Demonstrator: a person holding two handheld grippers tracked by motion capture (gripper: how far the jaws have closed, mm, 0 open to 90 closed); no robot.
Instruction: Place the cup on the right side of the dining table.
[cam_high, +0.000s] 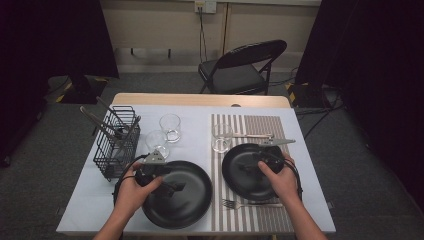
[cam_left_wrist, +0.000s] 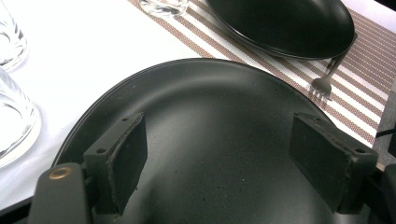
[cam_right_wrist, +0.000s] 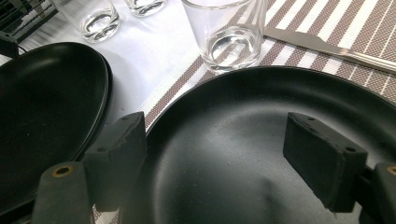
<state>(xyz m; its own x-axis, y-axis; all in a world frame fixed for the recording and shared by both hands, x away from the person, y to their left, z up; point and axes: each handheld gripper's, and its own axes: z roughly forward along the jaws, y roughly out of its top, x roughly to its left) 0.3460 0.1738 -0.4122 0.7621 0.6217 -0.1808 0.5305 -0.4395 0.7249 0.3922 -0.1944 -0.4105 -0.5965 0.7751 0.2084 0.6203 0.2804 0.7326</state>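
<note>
Two black plates lie on the table. The left plate (cam_high: 192, 200) rests on the white cloth, and my left gripper (cam_high: 172, 186) hovers open over it. In the left gripper view the jaws stand wide apart above this plate (cam_left_wrist: 210, 107), and nothing is between them at the left gripper (cam_left_wrist: 217, 163). The right plate (cam_high: 240, 185) sits on the striped placemat (cam_high: 250, 222). My right gripper (cam_high: 250, 165) is open above its middle. The right gripper view shows my right gripper (cam_right_wrist: 215, 158) empty over that plate (cam_right_wrist: 261, 121), with the left plate (cam_right_wrist: 46, 102) beside it.
A black wire basket (cam_high: 117, 142) with utensils stands at the left. Two glasses (cam_high: 170, 127) (cam_high: 156, 141) stand on the cloth, and a third glass (cam_high: 221, 137) is on the placemat. A knife (cam_high: 277, 142) lies behind the right plate, a fork (cam_high: 250, 204) in front. A folding chair (cam_high: 240, 70) stands beyond the table.
</note>
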